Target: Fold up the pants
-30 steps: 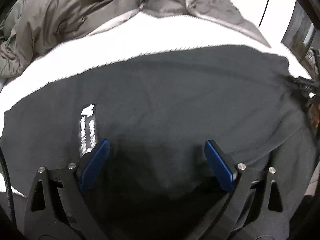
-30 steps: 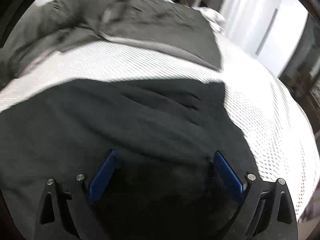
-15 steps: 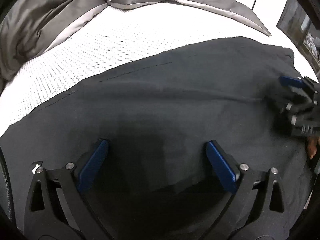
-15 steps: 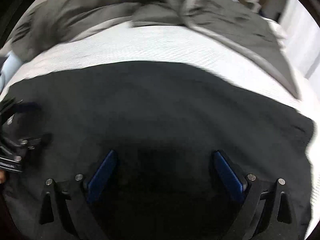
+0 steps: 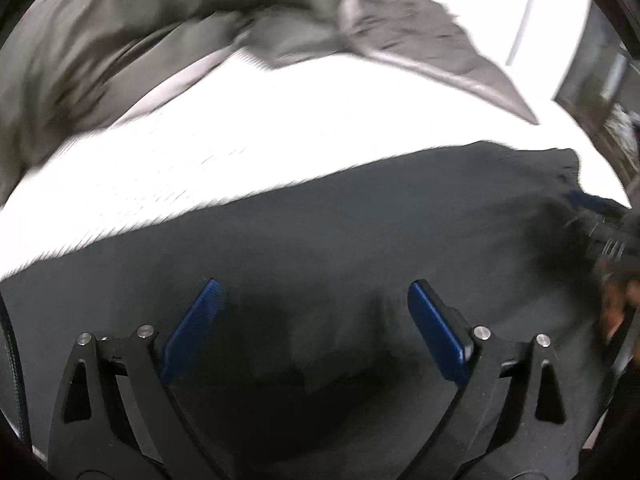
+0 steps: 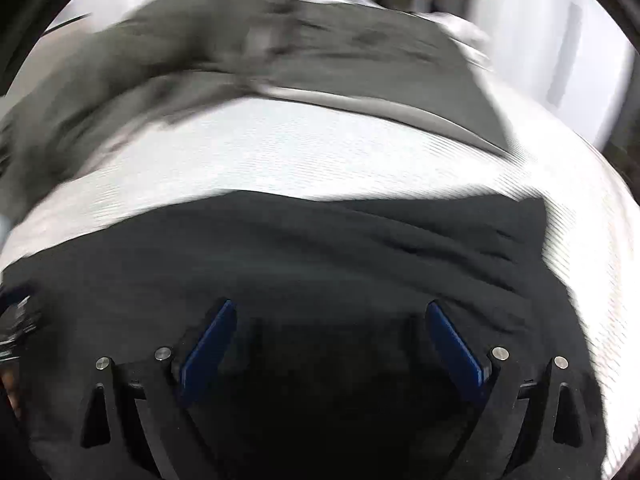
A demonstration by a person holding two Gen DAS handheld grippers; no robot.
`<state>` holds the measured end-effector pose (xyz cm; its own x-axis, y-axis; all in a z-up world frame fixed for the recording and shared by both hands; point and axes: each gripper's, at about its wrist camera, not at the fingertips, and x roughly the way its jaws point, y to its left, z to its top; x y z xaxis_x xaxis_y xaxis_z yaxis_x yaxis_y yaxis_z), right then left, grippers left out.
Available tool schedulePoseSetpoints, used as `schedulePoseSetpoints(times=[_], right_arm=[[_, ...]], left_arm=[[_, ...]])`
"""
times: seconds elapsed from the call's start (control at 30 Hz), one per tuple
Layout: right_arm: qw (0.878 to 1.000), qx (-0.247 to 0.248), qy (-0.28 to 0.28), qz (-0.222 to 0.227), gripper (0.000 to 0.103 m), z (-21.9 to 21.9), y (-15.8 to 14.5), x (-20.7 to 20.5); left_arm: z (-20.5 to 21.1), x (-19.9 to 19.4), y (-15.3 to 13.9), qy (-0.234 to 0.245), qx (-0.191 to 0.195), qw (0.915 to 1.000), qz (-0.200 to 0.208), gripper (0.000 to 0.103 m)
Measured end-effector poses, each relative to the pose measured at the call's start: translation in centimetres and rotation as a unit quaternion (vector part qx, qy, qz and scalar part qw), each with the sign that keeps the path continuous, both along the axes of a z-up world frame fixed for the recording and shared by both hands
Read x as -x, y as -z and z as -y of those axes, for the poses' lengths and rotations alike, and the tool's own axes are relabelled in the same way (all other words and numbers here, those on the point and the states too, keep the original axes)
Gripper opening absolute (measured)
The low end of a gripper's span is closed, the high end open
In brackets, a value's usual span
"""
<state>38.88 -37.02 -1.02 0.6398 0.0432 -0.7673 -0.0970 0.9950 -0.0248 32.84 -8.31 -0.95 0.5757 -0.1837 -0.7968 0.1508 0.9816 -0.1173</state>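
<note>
Dark grey pants (image 5: 340, 232) lie spread flat across a white textured bed sheet (image 5: 240, 140). My left gripper (image 5: 314, 300) is open, its blue pads wide apart just above the pants cloth. My right gripper (image 6: 330, 320) is open too, low over the pants (image 6: 320, 248), whose wrinkled end lies to the right. In the left wrist view the right gripper (image 5: 600, 220) shows blurred at the right edge over the pants. In the right wrist view the left gripper (image 6: 16, 320) shows blurred at the left edge. Neither holds cloth.
A crumpled grey-brown duvet (image 5: 160, 28) lies along the far side of the bed; it also shows in the right wrist view (image 6: 280, 48). White walls and dark furniture (image 5: 600, 92) stand beyond the bed on the right.
Both views have shifted and blurred as the grippers moved over the pants. The right gripper turned back toward the wrinkled right end. Both stay open and empty.
</note>
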Motion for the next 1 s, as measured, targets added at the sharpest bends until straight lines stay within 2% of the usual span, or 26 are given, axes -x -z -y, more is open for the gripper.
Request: schedulePoseSetpoints(times=[0.03,0.1,0.13,0.17,0.2,0.27,0.3,0.33,0.4,0.47,0.5,0.6,0.63,0.67,0.73,0.83,0.9,0.93,0.97,1.0], right_arm=[[0.999,-0.003,-0.036,-0.001,0.097,-2.2,0.1,0.0],[0.995,-0.008,-0.099,-0.019,0.097,-4.7,1.1,0.2],[0.992,0.007,-0.118,-0.033,0.097,-5.8,1.9,0.2],[0.992,0.042,-0.114,-0.044,0.097,-6.1,3.0,-0.1],[0.992,0.064,-0.094,-0.050,0.097,-5.5,3.7,-0.5],[0.997,0.046,-0.024,-0.048,0.097,-1.8,3.5,-1.5],[0.998,0.055,0.011,-0.043,0.097,-0.3,3.3,-1.7],[0.995,0.076,0.054,-0.031,0.097,1.4,3.0,-1.7],[0.983,0.117,0.140,-0.017,0.097,5.3,2.8,-1.7],[0.986,0.065,0.153,-0.023,0.097,7.8,2.7,-1.5],[0.987,0.042,0.150,-0.025,0.097,8.4,2.6,-1.3],[0.992,0.027,0.122,-0.015,0.097,7.9,1.6,-0.8],[0.994,0.017,0.108,-0.014,0.097,7.0,1.0,-0.4],[0.997,-0.015,0.078,-0.018,0.097,6.2,0.6,-0.3],[0.998,-0.059,0.024,-0.023,0.097,3.9,0.1,-0.1],[0.998,-0.055,-0.034,-0.025,0.097,0.2,-0.4,1.1],[0.997,-0.020,-0.063,-0.035,0.097,-2.0,0.4,1.4],[0.997,0.003,-0.071,-0.039,0.097,-3.1,1.0,2.1],[0.996,0.038,-0.074,-0.044,0.097,-3.4,1.9,1.9],[0.994,0.069,-0.070,-0.050,0.097,-3.3,2.7,1.7]], left_arm=[[1.6,-0.8,-0.2,0.018,0.010,0.9998,0.004,0.094],[3.6,-2.3,0.5,0.054,0.024,0.9981,-0.015,0.093],[4.4,-3.3,1.3,0.067,0.019,0.9970,-0.034,0.083],[4.7,-4.1,2.3,0.065,-0.003,0.9966,-0.051,0.070],[4.5,-4.6,3.0,0.063,-0.019,0.9960,-0.060,0.068],[2.9,-4.5,3.0,0.064,0.002,0.9967,-0.051,0.067],[1.8,-4.2,2.8,0.053,-0.005,0.9974,-0.048,0.067],[0.0,-3.8,2.5,0.032,-0.037,0.9979,-0.043,0.067],[-3.6,-3.3,2.1,-0.006,-0.078,0.9963,-0.037,0.067],[-7.7,-2.1,1.4,-0.040,-0.089,0.9945,-0.037,0.066],[-9.8,-1.0,0.7,-0.047,-0.083,0.9950,-0.030,0.066],[-16.4,2.0,-1.2,-0.088,-0.086,0.9924,0.004,0.070],[-18.1,3.3,-1.3,-0.105,-0.082,0.9910,0.008,0.078],[-20.3,4.5,-1.3,-0.129,-0.068,0.9892,0.012,0.086],[-23.4,5.2,-0.1,-0.159,-0.054,0.9858,0.000,0.086],[-26.4,5.2,2.9,-0.166,-0.059,0.9833,-0.046,0.069],[-28.0,5.3,2.9,-0.178,-0.028,0.9831,-0.031,0.068],[-28.8,5.7,2.4,-0.206,-0.046,0.9771,-0.025,0.059],[-29.8,6.3,2.0,-0.240,-0.087,0.9666,-0.020,0.045],[-30.6,6.6,1.7,-0.260,-0.111,0.9590,-0.020,0.043]])
